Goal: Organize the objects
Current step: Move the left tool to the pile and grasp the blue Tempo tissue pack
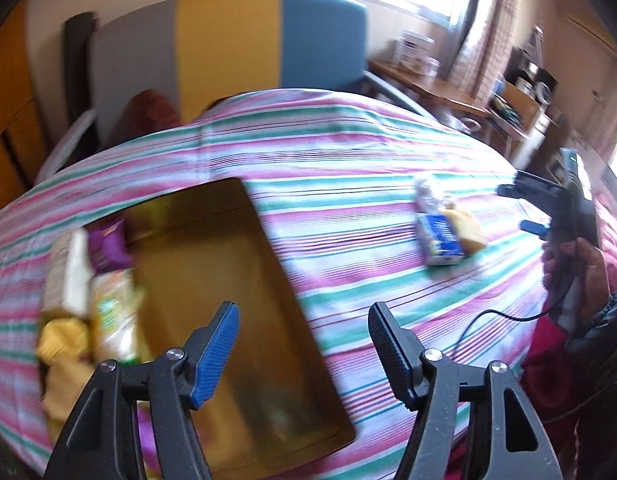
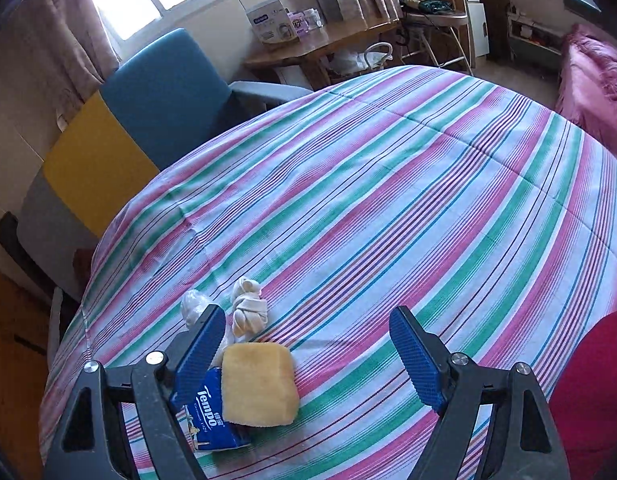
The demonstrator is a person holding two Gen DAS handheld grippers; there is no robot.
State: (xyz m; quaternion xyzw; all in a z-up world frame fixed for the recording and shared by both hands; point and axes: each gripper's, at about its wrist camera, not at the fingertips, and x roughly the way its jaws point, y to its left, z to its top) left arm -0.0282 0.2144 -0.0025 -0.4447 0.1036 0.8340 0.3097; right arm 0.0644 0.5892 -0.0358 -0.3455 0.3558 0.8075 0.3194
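An open cardboard box (image 1: 244,304) lies on the striped bedspread (image 1: 348,152), with a purple packet (image 1: 108,246), a green-labelled packet (image 1: 112,320) and yellow cloth (image 1: 64,344) along its left side. My left gripper (image 1: 304,344) is open and empty above the box's right part. A blue Tempo tissue pack (image 2: 212,420), a yellow sponge (image 2: 258,384) and a knotted white cloth (image 2: 248,314) lie together on the bedspread (image 2: 388,200). My right gripper (image 2: 308,356) is open and empty just above and right of them. It also shows in the left wrist view (image 1: 520,208).
A blue, yellow and grey headboard (image 2: 120,128) stands behind the bed. A wooden desk (image 2: 320,40) with boxes stands beyond the bed by the window. A pink blanket (image 2: 592,76) lies at the far right. A black cable (image 1: 492,316) trails on the bedspread.
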